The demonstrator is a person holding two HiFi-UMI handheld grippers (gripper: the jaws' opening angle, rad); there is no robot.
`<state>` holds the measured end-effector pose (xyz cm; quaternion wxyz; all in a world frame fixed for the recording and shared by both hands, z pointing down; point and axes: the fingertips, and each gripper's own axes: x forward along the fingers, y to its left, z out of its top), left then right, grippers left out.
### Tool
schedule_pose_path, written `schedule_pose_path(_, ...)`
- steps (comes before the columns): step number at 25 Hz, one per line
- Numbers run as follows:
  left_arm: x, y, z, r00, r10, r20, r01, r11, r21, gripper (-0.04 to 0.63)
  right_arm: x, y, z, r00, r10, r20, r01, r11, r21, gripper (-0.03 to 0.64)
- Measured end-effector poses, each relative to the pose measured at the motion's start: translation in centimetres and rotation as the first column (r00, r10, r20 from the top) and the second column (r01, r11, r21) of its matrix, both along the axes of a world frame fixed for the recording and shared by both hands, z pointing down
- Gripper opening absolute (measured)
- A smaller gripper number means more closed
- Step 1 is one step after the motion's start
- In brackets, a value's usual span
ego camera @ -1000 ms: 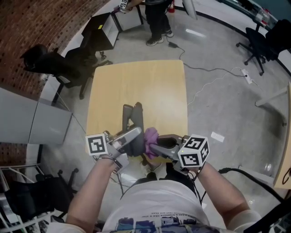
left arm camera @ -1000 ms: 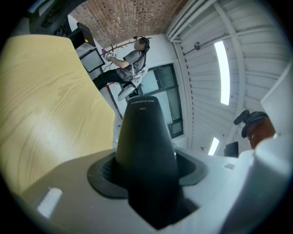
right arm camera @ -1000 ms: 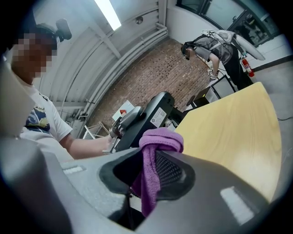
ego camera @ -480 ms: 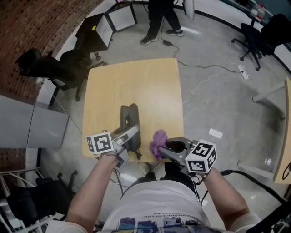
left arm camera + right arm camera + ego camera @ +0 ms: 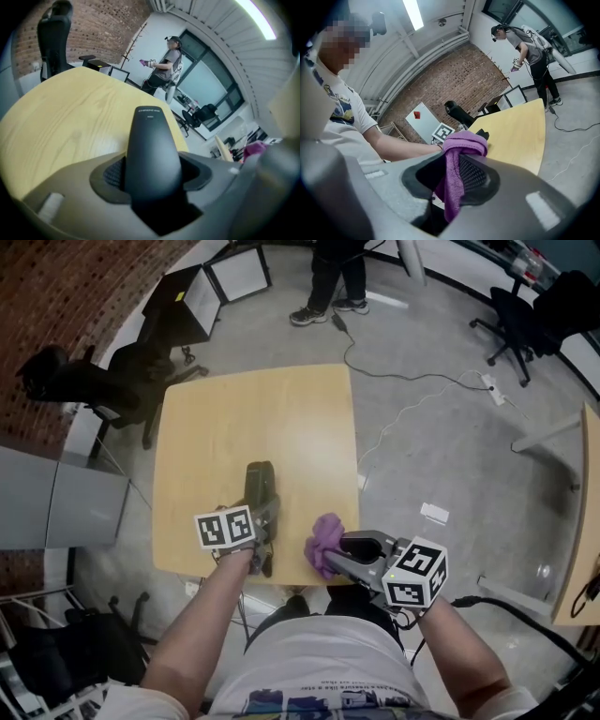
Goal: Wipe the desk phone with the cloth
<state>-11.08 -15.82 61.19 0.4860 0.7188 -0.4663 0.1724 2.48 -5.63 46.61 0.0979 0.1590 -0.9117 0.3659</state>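
On my far left a black office chair (image 5: pixel 66 371) stands on the floor beside the wooden bench (image 5: pixel 281 418). On the bench's near-left part I have the left gripper (image 5: pixel 263 527), its marker cube (image 5: pixel 225 527) turned up towards the head camera. Its jaws stand fairly wide and are clamped on the near end of the black desk phone handset (image 5: pixel 259 482). In the left gripper view the handset fills the gap between the two dark pads and runs straight away from me over the wood, with small print at its far tip that I cannot read. I cannot tell whether that far end rests on the bench or hangs just above it. Right of the handset, with a strip of bare wood between them, the purple cloth (image 5: pixel 325 538) sits bunched over the near edge of the bench, clear of the phone. The right gripper (image 5: pixel 339 554) has its jaws closed on it. In the right gripper view a fold of cloth is pinched between the pads, with a rounded wad bulging above them and a tail hanging below. That gripper's own marker cube (image 5: pixel 414 574) lies nearer to me. Beyond the far edge of the bench a person (image 5: pixel 337 273) stands on the floor. To the right a white cable (image 5: pixel 412 401) snakes across the grey floor towards another office chair (image 5: pixel 525 320).
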Motion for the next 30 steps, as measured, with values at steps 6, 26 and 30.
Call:
schedule_pose_path(6,-0.4,-1.2,1.4,0.979,-0.025,0.203,0.028,1.0,-0.013,0.293,1.5,-1.5,-0.1,0.999,-0.03,-0.033,0.031,0.999,0.027,0.094)
schedule_pose_path(26,0.1,-1.3,3.3,0.932,-0.06,0.357,0.073,0.997,-0.021,0.307,2.5,-3.6,0.2,0.988,-0.111,-0.106,0.121,0.988,0.1,0.094)
schedule_pose_path(30,0.2,-1.4,2.9,0.937,-0.051,0.345,0.058,0.998,-0.01,0.324,2.4,-3.5,0.1,0.988,-0.118,-0.104,0.129,0.986,0.103,0.094)
